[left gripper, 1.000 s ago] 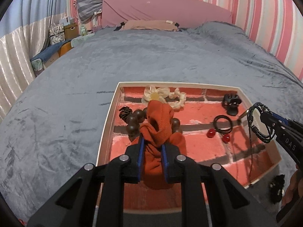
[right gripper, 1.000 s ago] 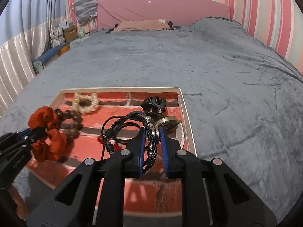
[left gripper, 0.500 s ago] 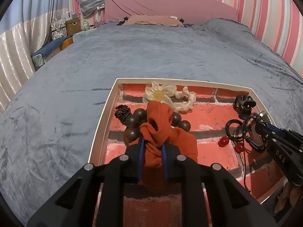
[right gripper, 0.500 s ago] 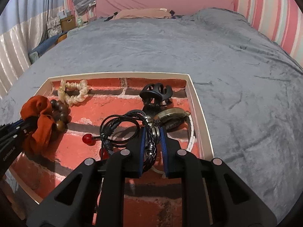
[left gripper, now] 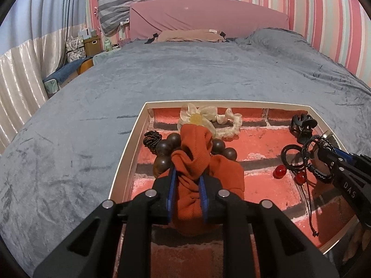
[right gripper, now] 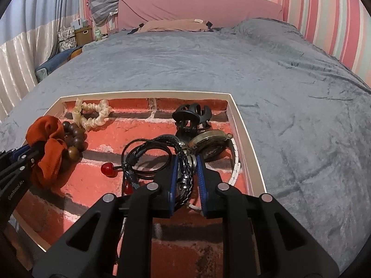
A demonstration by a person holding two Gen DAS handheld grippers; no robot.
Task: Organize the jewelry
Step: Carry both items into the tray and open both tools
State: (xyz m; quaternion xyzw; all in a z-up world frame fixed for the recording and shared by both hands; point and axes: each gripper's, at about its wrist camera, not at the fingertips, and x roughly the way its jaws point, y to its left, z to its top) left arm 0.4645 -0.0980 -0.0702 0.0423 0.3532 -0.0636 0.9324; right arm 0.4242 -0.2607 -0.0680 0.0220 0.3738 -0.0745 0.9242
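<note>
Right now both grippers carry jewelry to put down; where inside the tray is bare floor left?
Bare brick-print floor lies between the rust-orange fabric scrunchie and the black cord bracelets, and along the white-rimmed tray's near edge. The far-right corner is crowded: black claw clip, brass pocket watch.

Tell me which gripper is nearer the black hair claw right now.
Right. The right gripper, holding a black braided cord, sits just in front of the hair claw. The left gripper, clamping the orange scrunchie, is across the tray.
</note>
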